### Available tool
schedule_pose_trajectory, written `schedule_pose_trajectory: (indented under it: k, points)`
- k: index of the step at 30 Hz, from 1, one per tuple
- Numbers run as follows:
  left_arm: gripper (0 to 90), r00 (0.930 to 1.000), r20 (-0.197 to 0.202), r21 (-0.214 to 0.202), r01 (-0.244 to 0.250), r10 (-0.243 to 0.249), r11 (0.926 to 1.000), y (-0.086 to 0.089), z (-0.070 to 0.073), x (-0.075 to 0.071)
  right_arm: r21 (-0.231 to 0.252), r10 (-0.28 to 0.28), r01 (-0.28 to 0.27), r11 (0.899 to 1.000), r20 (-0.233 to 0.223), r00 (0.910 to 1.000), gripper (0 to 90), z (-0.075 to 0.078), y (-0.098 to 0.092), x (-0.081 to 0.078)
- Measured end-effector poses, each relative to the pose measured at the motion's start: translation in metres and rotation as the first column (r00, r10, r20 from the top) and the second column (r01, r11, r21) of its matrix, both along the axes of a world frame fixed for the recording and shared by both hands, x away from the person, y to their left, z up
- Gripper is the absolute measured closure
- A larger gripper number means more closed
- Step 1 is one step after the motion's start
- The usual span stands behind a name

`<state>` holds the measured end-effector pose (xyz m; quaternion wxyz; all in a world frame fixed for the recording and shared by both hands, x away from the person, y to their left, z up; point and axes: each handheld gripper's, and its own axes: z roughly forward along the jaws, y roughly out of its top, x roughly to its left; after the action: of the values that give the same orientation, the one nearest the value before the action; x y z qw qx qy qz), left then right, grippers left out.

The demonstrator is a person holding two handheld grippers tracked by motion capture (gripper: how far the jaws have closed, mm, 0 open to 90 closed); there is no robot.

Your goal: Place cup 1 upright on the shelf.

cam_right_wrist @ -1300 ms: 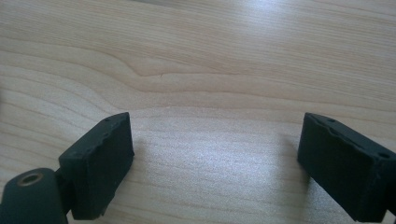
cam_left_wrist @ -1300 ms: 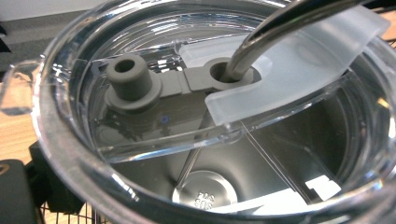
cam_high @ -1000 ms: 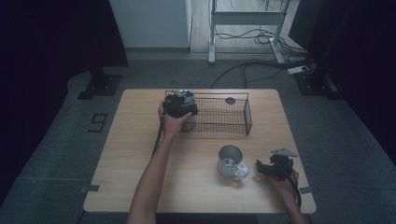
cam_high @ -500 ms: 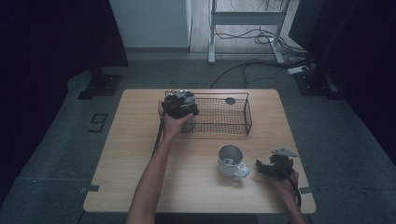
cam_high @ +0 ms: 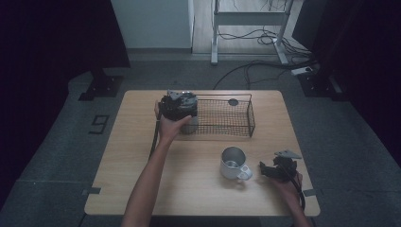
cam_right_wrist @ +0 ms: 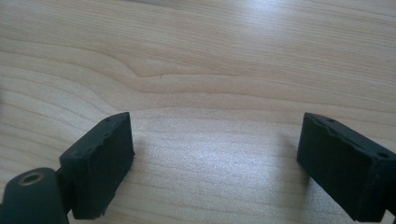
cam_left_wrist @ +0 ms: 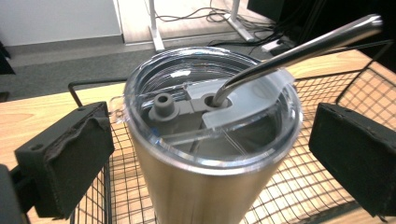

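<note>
Dim room, dark curtains either side, cables and a metal stand on the floor behind the wooden table point(cam_high: 142, 161). Steel tumbler point(cam_left_wrist: 205, 158) stands upright inside the wire basket point(cam_high: 227, 118), at the basket's left end; clear lid point(cam_left_wrist: 210, 98) on top, metal straw point(cam_left_wrist: 299, 44) poking through the lid and leaning to the right in the left gripper view. Left hand-held gripper point(cam_high: 177, 105) sits over the tumbler at that end of the basket; its jaws have just been opening and now stand apart on both sides of the tumbler, a gap between each pad and the steel wall, nothing pressed. Basket mesh and rim run close behind and beside both pads. Small dark round thing point(cam_high: 233, 101) lies at the basket's far rim, can't tell what it is. Metal mug point(cam_high: 232, 163) stands on the table near the front, handle toward the right, well apart from the basket. Right hand-held gripper point(cam_high: 276, 169) rests low just beside the mug's handle, jaws apart with bare table between them, holding nothing.
</note>
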<state>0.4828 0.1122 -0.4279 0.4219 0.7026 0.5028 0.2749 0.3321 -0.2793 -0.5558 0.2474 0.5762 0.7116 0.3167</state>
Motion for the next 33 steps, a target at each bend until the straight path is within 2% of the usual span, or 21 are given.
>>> schedule_pose_trajectory:
  k: [10,11,12,14,17,18,19,22,25,26,27,28,31,33]
  points:
    - [0.8,0.9998,0.000,-0.014,0.022,-0.022,0.9997,0.016,0.006,-0.021,0.000,-0.001,0.001,1.000,0.001,1.0000,11.0,0.000,0.000,0.000]
    - [0.9,0.9996,0.001,0.004,0.027,-0.027,0.9996,0.019,0.007,-0.026,0.000,-0.001,0.001,1.000,0.001,1.0000,11.1,0.000,0.000,0.000]
    - [1.0,0.9996,0.001,0.004,0.027,-0.027,0.9996,0.019,0.007,-0.026,0.000,-0.001,0.001,1.000,0.001,1.0000,11.1,0.000,0.000,0.000]
    - [1.1,0.9993,0.002,0.021,0.036,-0.036,0.9991,0.022,0.008,-0.033,0.000,-0.001,0.001,1.000,0.001,1.0000,11.1,0.000,0.000,0.000]
    - [1.7,0.9986,-0.005,0.012,0.052,-0.052,0.9986,0.029,0.010,-0.045,0.000,-0.001,0.001,1.000,0.001,1.0000,11.1,0.000,0.000,0.000]
    - [2.1,0.9986,-0.005,0.012,0.052,-0.052,0.9986,0.029,0.010,-0.045,0.000,-0.001,0.001,1.000,0.001,1.0000,11.1,0.000,0.000,0.000]
    - [2.2,0.9981,0.004,0.009,0.061,-0.061,0.9981,0.035,0.011,-0.054,0.000,-0.002,0.002,1.000,0.001,1.0000,11.3,0.000,0.000,0.000]
    - [3.6,0.9981,0.013,0.004,0.061,-0.061,0.9981,0.040,0.011,-0.061,-0.003,-0.002,0.002,1.000,0.002,1.0000,11.4,0.000,0.000,0.000]
    - [3.7,0.9975,0.017,-0.009,0.069,-0.069,0.9976,0.048,0.010,-0.074,-0.002,-0.008,0.008,1.000,0.000,1.0000,11.5,0.000,0.000,0.000]
    - [3.8,0.9975,0.017,-0.009,0.069,-0.069,0.9976,0.048,0.010,-0.074,-0.002,-0.008,0.008,1.000,0.000,1.0000,11.5,0.000,0.000,0.000]
    - [3.9,0.9972,0.020,-0.011,0.073,-0.073,0.9973,0.052,0.008,-0.081,0.000,-0.009,0.009,1.000,0.000,1.0000,11.6,0.000,0.000,0.000]
    - [4.0,0.9972,0.020,-0.011,0.073,-0.073,0.9973,0.052,0.008,-0.081,0.000,-0.009,0.009,1.000,0.000,1.0000,11.6,0.000,0.000,0.000]
    - [4.4,0.9966,0.028,0.023,0.077,-0.078,0.9967,0.059,-0.001,-0.098,-0.001,-0.009,0.009,1.000,0.000,1.0000,11.7,0.000,0.000,0.000]
    - [4.4,0.9965,0.026,0.026,0.078,-0.079,0.9966,0.061,-0.004,-0.102,0.000,-0.010,0.010,1.000,0.001,0.9999,11.9,0.000,0.000,0.000]
